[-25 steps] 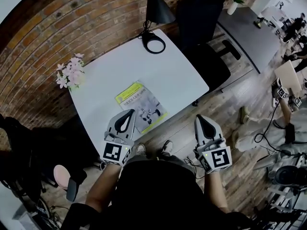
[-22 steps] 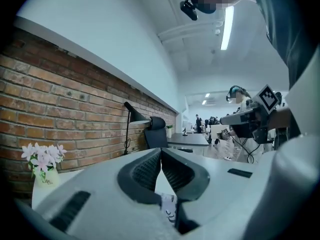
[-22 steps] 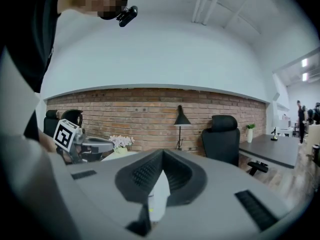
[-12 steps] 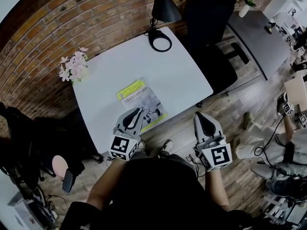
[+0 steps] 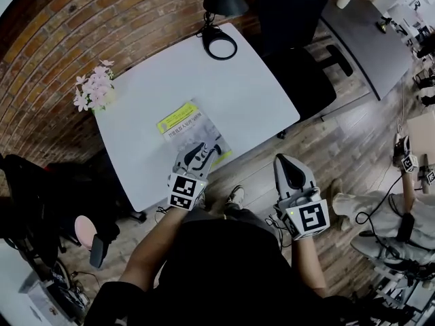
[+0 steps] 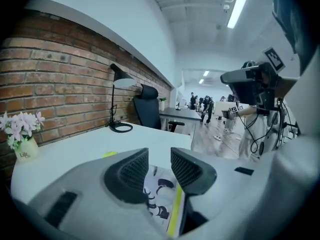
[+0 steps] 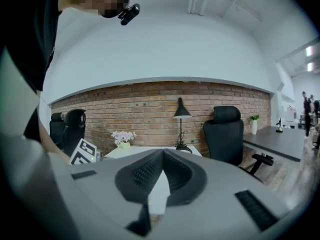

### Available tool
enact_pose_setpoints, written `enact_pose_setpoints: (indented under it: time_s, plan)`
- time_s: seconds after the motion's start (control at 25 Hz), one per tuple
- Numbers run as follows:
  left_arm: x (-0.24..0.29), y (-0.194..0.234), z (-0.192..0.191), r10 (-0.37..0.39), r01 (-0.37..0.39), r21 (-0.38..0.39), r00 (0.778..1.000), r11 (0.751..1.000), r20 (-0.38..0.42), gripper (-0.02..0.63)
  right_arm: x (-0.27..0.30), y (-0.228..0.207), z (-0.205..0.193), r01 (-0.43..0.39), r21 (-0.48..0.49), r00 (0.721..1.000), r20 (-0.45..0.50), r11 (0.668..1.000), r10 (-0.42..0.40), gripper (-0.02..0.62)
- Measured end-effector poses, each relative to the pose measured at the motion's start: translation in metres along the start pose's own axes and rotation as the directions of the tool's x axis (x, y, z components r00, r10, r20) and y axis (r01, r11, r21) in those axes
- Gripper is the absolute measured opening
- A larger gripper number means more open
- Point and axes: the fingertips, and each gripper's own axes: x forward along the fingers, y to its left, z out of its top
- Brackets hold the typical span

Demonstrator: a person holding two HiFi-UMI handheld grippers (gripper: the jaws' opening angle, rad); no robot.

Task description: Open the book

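Since the earlier frames the left tongs [image 5: 203,153] had sunk over the near end of the closed book [image 5: 181,123], lying lengthwise away across the surface [image 5: 245,94]; the right tongs [image 5: 287,170] hung well apart. Left gripper view: jaws, just opening, stood apart above the cover. Right gripper view: jaws together, empty.

We see a white table [image 5: 251,107] with rounded corners, one long side set close to a brick wall [image 5: 81,26]. Near its front edge the book [image 5: 192,134] lies flat and closed, cover up, with a yellow-green band across the top, and turned at a slant to the table's edges. At the far end the round black base of a desk lamp [image 5: 221,45] stands on the tabletop, and at the left corner by the wall we find a small pot of pale pink flowers [image 5: 93,92], both well apart from the book.
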Motion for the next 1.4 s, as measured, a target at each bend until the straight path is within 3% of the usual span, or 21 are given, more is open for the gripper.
enact_pose_setpoints:
  time_s: [0.36, 0.84, 1.0, 1.24, 1.4]
  plan:
    - [0.048, -0.035, -0.059, -0.072, 0.095, 0.118, 0.98, 0.988, -0.185, 0.172, -0.013, -0.013, -0.009, 0.019, 0.013, 1.0, -0.025, 1.0, -0.019, 0.014]
    - [0.087, -0.049, -0.096, -0.044, 0.111, 0.203, 0.95, 0.973, -0.31, 0.216, -0.026, -0.033, -0.024, 0.03, 0.017, 0.998, -0.052, 0.999, -0.029, 0.014]
    - [0.089, -0.047, -0.099, -0.038, 0.105, 0.194, 0.947, 0.975, -0.32, 0.213, -0.028, -0.04, -0.027, 0.037, 0.019, 0.998, -0.048, 0.999, -0.036, 0.014]
    - [0.084, -0.055, -0.098, -0.072, 0.13, 0.17, 0.948, 0.977, -0.31, 0.131, -0.023, -0.038, -0.027, 0.014, 0.028, 0.999, -0.049, 1.0, -0.012, 0.014]
    - [0.076, -0.055, -0.087, -0.067, 0.117, 0.18, 0.962, 0.977, -0.263, 0.076, -0.019, -0.036, -0.025, -0.006, 0.026, 0.999, -0.039, 1.0, 0.007, 0.014]
